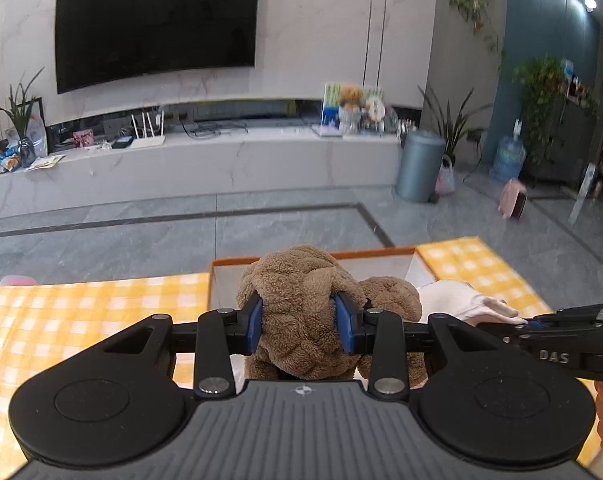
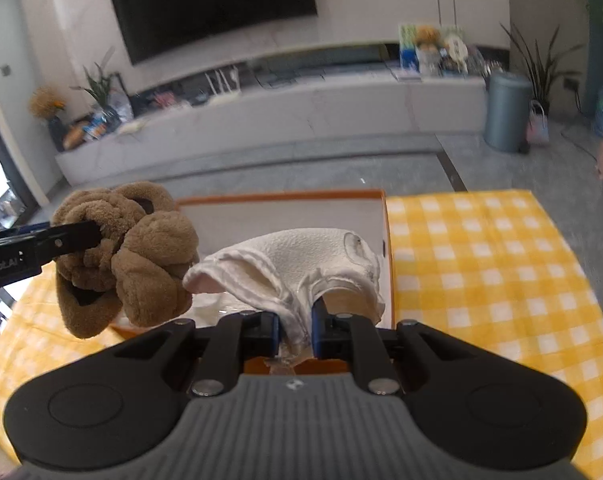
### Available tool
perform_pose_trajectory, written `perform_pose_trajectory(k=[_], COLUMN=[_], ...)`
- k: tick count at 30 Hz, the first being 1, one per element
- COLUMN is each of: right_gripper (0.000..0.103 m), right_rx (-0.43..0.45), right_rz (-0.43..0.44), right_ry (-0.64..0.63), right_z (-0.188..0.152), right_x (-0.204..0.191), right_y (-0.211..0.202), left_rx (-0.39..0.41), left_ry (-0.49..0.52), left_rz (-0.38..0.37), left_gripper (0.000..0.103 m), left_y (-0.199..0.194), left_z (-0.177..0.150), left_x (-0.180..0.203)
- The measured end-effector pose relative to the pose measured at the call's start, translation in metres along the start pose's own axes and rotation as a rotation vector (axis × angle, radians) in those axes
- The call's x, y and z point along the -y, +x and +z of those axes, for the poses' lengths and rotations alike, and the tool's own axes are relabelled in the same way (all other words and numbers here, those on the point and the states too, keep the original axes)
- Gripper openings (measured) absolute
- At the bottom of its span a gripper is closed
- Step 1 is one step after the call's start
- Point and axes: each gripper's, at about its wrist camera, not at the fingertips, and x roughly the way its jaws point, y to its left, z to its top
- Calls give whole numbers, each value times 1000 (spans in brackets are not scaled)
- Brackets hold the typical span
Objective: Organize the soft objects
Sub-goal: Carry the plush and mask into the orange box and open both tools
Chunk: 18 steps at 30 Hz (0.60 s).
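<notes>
Both claws tilt downward, gripping brown plush toy (image 1: 301, 300) and white cloth (image 2: 301, 264).

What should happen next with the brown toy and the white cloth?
Probably lower both into the box and let go. The left gripper is clamped on the brown toy and the right gripper on the white cloth, both held above the open box.

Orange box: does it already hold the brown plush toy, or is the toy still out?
Out. The brown plush toy is clamped between the left gripper pads, held up in front of the orange box, not resting inside it.
</notes>
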Motion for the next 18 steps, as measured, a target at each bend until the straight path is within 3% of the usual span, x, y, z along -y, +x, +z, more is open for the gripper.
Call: perform_pose_trajectory(k=[8,18], right_gripper=[13,15], right_rx=[-175,-306], right_rz=[-89,-123], right_ry=[-31,-99], right_z=[8,6], right_x=[6,4], right_y=[80,119], left_rx=[-130,-242], left_ry=[34,85], left_rz=[33,63], left_gripper=[42,53], left_y=[62,93], left_z=[-7,-25], left_x=[15,15])
